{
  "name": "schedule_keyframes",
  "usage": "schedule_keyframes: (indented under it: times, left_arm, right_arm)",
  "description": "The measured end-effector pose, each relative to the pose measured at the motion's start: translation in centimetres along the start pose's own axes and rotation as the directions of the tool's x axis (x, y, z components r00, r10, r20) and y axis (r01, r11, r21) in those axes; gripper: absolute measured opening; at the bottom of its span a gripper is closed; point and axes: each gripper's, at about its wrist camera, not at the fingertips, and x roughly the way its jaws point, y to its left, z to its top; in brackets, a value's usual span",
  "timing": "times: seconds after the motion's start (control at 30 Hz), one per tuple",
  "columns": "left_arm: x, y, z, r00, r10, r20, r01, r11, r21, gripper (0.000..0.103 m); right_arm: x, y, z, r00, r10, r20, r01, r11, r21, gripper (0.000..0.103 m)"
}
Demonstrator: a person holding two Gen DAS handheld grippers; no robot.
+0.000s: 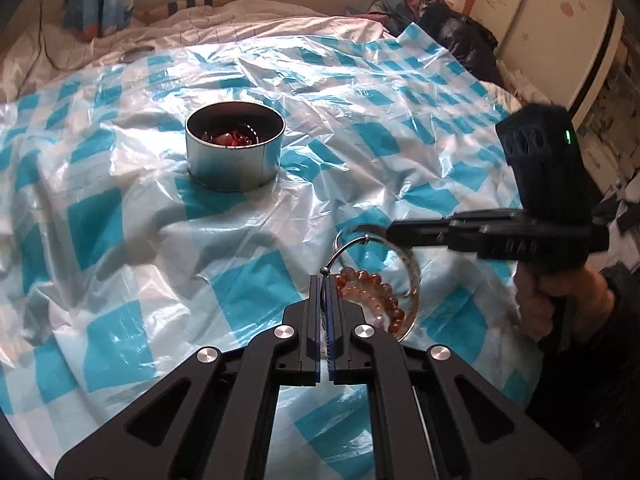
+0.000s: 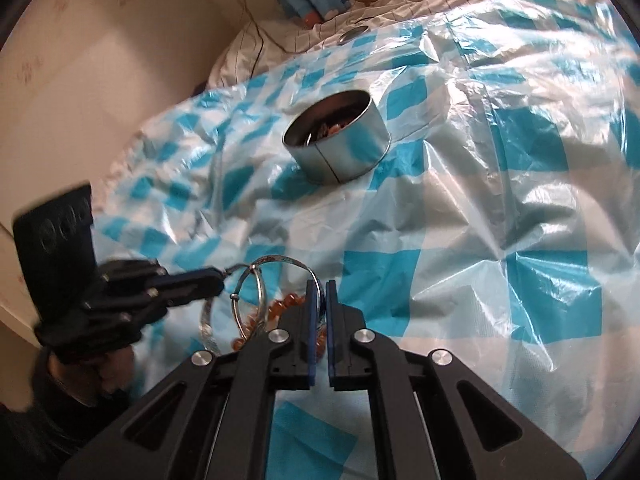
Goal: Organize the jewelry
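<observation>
A round metal tin (image 1: 235,151) with reddish jewelry inside stands on the blue-and-white checked plastic sheet; it also shows in the right wrist view (image 2: 340,140). My left gripper (image 1: 323,280) is shut on a thin silver open bangle (image 1: 344,250). My right gripper (image 2: 319,285) is shut on a wide patterned bangle (image 2: 280,259), which shows in the left wrist view (image 1: 414,276). An amber bead bracelet (image 1: 370,288) lies under both bangles, and shows in the right wrist view (image 2: 286,304). The right gripper (image 1: 394,234) reaches in from the right in the left wrist view.
The plastic sheet (image 1: 360,128) covers a bed with a white quilt (image 1: 224,24). A tin lid (image 2: 354,34) lies near the far edge. Dark clothes (image 1: 460,36) and a cupboard (image 1: 552,20) are at the right. A wall (image 2: 100,80) is at the left.
</observation>
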Motion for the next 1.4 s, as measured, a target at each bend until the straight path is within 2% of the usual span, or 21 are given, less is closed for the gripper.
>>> schedule_keyframes:
  times: [0.23, 0.37, 0.53, 0.73, 0.8, 0.9, 0.97, 1.03, 1.23, 1.4]
  left_arm:
    - [-0.8, -1.4, 0.3, 0.999, 0.047, 0.027, -0.049, 0.996, 0.077, 0.000]
    - [-1.5, -1.2, 0.7, 0.998, 0.033, 0.050, -0.036, 0.997, 0.066, 0.000]
    - [-0.6, 0.0, 0.7, 1.000, -0.002, 0.006, 0.002, 1.000, 0.005, 0.000]
    - [0.0, 0.2, 0.7, 1.000, -0.008, 0.008, 0.008, 1.000, -0.025, 0.000]
    - [0.7, 0.3, 0.7, 0.999, -0.039, -0.012, 0.039, 0.999, -0.031, 0.002]
    - [1.5, -0.4, 0.6, 0.999, -0.026, -0.034, 0.026, 1.000, 0.005, 0.015]
    - [1.4, -1.0, 0.6, 0.999, -0.049, -0.023, 0.049, 0.998, 0.025, 0.037]
    - [0.8, -1.2, 0.5, 0.999, -0.049, -0.003, 0.049, 0.998, 0.045, 0.051]
    - [0.1, -1.5, 0.7, 0.994, -0.108, 0.029, 0.107, 0.993, 0.040, 0.067]
    - [1.6, -4.2, 0.7, 0.986, -0.166, -0.014, 0.166, 0.978, 0.123, 0.067]
  right_arm:
    - [-1.1, -1.5, 0.7, 0.998, 0.021, 0.058, -0.025, 0.997, 0.079, 0.005]
    - [-1.4, -1.9, 0.9, 0.996, 0.033, 0.079, -0.042, 0.994, 0.102, 0.005]
    - [-1.5, -1.9, 1.0, 0.996, 0.031, 0.088, -0.040, 0.994, 0.101, 0.005]
    - [-1.9, -1.9, 1.1, 0.994, 0.043, 0.103, -0.054, 0.994, 0.100, 0.005]
    - [-1.9, -1.8, 1.1, 0.994, 0.045, 0.102, -0.055, 0.994, 0.099, 0.005]
    - [-1.8, -1.8, 1.0, 0.994, 0.045, 0.098, -0.055, 0.993, 0.101, 0.005]
    - [-1.8, -1.9, 1.1, 0.994, 0.044, 0.098, -0.054, 0.993, 0.103, 0.005]
    - [-1.8, -1.9, 1.1, 0.994, 0.044, 0.096, -0.054, 0.993, 0.106, 0.005]
    - [-1.5, -1.9, 1.0, 0.996, 0.038, 0.085, -0.047, 0.993, 0.108, 0.005]
    - [-1.1, -1.8, 1.0, 0.996, 0.037, 0.076, -0.045, 0.993, 0.106, 0.005]
